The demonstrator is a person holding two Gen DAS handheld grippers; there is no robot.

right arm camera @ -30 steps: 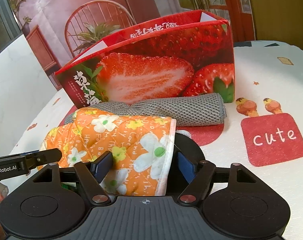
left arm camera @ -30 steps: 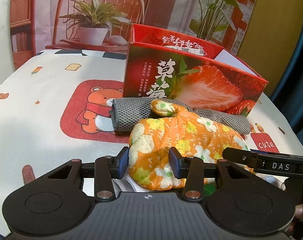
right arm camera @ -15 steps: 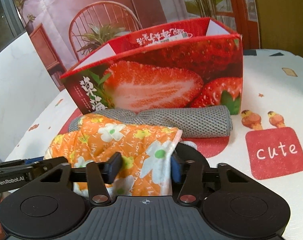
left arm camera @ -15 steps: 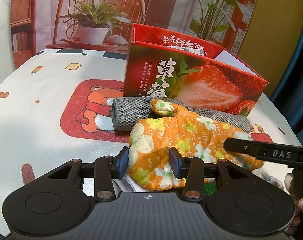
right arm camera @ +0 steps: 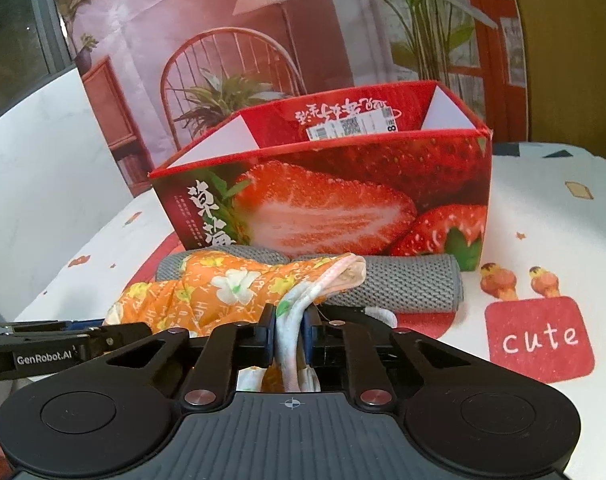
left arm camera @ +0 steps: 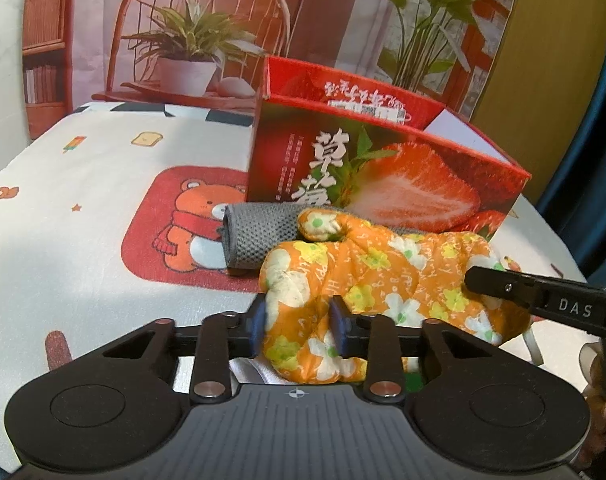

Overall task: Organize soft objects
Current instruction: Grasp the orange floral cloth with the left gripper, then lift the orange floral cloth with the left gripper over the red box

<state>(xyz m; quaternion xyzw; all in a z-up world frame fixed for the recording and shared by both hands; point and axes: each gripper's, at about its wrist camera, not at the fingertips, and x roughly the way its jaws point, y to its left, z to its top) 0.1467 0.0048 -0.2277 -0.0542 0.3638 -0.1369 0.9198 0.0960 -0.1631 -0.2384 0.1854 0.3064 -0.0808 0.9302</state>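
Observation:
An orange floral oven mitt lies on the tablecloth in front of a rolled grey towel and an open strawberry-print box. My left gripper has the mitt's rounded end between its blue pads. Its jaws are closing and squeeze the fabric. In the right wrist view my right gripper is shut on the mitt's white-lined cuff edge, which is bunched thin and lifted a little. The grey towel and the box stand just behind it.
The white tablecloth carries a bear print at the left and a red "cute" patch at the right. A printed backdrop with a chair and plants stands behind the box. The other gripper's black frame crosses the right edge.
The right jaws closed from wide apart onto the mitt's cuff and raised it slightly. The left jaws narrowed on the mitt's other end. The box and towel stayed put.

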